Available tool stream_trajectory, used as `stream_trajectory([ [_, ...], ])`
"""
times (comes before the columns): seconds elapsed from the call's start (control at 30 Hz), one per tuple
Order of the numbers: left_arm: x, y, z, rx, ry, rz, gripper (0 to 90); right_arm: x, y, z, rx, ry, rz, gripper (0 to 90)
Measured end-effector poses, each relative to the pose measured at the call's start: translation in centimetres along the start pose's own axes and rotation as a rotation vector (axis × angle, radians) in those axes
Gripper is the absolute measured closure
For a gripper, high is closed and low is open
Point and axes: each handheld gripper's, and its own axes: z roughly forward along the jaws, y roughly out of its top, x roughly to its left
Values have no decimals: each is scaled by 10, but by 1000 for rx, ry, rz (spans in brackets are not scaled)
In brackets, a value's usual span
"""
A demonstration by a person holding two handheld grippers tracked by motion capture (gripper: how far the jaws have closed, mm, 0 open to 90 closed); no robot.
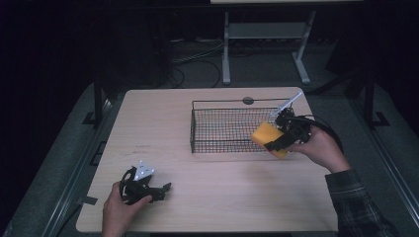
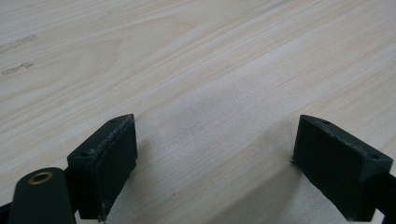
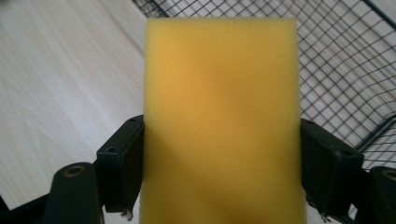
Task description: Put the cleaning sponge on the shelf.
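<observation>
While my right tool (image 1: 277,143) pinches the yellow sponge (image 1: 269,137) between its two black pads, the block sits at the right of centre in the high view, over the near right corner of the wire basket (image 1: 207,146). Seen from the right gripper view, the sponge (image 3: 219,116) stands upright across the middle of the frame, both pads pressed flat against its sides, with the basket mesh (image 3: 345,70) behind it in the upper right and bare pale wood of the surface (image 3: 65,93) at the left. My left tool (image 1: 159,189) lies low at the lower left of the high view, resting on the surface (image 1: 207,197) well apart from the basket; the left gripper view shows its pads spread wide with nothing but wood grain (image 2: 210,93) between them. As I judge it, the pick-up is done: the sponge is lifted clear and held firmly. What remains is to carry it fully over the rim, lower it onto the mesh floor, and let go. The basket looks to hold nothing else as yet.
</observation>
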Motion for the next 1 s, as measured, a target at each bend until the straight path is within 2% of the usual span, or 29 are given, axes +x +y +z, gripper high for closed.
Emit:
stream_trajectory([
  [0.27, 0, 0, 0, 0, 0, -2, 127, -22, 9, -2, 3, -34, 51, 246],
  [0.5, 0, 0, 0, 0, 0, -1, 127, -34, 14, 1, 4, -45, 84, 246],
  [1.0, 0, 0, 0, 0, -1, -2, 127, -63, 21, 20, 18, -90, 183, 245],
])
